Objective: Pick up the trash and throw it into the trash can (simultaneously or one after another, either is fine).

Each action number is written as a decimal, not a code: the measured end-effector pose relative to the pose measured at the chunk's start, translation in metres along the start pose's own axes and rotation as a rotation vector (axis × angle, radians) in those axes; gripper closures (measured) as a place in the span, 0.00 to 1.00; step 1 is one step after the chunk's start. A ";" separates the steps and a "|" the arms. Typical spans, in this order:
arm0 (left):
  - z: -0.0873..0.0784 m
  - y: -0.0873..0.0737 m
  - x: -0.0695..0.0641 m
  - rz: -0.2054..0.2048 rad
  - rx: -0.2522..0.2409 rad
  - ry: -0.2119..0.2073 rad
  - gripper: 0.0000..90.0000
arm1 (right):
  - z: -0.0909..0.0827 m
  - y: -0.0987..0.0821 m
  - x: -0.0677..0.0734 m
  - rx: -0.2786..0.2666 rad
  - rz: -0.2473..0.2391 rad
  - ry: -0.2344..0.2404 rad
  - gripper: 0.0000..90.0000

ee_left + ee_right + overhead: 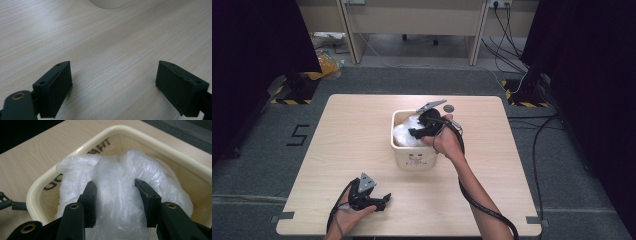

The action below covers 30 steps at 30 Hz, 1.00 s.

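Observation:
A cream plastic bin [412,161] with dark lettering stands mid-table, its rim [160,143] close below the right gripper's camera. A crumpled white plastic bag [403,134] lies bunched inside it. My right gripper [418,132] reaches down into the bin from its right side. In the right gripper view its jaws [115,183] are closed on a thick fold of the bag [150,167], pads against both sides. My left gripper [384,200] rests low over the table near the front edge. Its jaws [113,85] are wide open with bare wood between them.
A small dark round disc [448,108] lies on the table behind the bin. The wooden table [342,140] is ringed by grey carpet, with cables [542,130] on the floor at right and desk legs at the back.

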<state>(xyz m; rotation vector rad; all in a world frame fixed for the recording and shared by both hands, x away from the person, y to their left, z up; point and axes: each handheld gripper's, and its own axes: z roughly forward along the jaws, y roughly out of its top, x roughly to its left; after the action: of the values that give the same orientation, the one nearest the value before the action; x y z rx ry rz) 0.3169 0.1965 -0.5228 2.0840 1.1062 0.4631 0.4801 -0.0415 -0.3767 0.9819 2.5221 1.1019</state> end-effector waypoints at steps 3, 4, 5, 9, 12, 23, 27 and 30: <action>0.000 0.000 0.000 0.000 0.000 0.000 0.14 | 0.011 0.001 0.003 0.039 0.001 0.014 0.63; 0.000 0.000 0.000 0.000 0.000 0.000 0.14 | 0.011 0.001 0.003 0.039 0.001 0.014 0.63; 0.000 0.000 0.000 0.000 0.000 0.000 0.14 | 0.011 0.001 0.002 0.046 0.008 0.021 0.63; 0.000 0.000 0.000 0.001 0.001 0.000 0.14 | 0.013 0.001 0.001 0.059 0.015 0.031 0.63; 0.000 0.000 0.000 0.001 0.000 0.000 0.14 | 0.017 -0.001 0.003 0.079 0.015 0.030 0.63; 0.000 0.000 0.000 -0.003 -0.001 -0.001 0.14 | -0.001 0.000 0.001 -0.018 0.083 0.080 0.42; 0.000 0.000 0.000 0.000 0.000 0.000 0.14 | -0.027 0.002 -0.002 -0.111 0.089 0.077 0.39; 0.000 0.000 0.000 0.001 0.001 0.000 0.14 | -0.050 -0.003 -0.009 -0.174 0.107 0.056 0.38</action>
<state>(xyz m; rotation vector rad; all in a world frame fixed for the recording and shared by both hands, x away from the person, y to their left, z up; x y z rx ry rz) 0.3169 0.1965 -0.5227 2.0851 1.1059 0.4630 0.4633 -0.0776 -0.3444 1.0627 2.3905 1.3716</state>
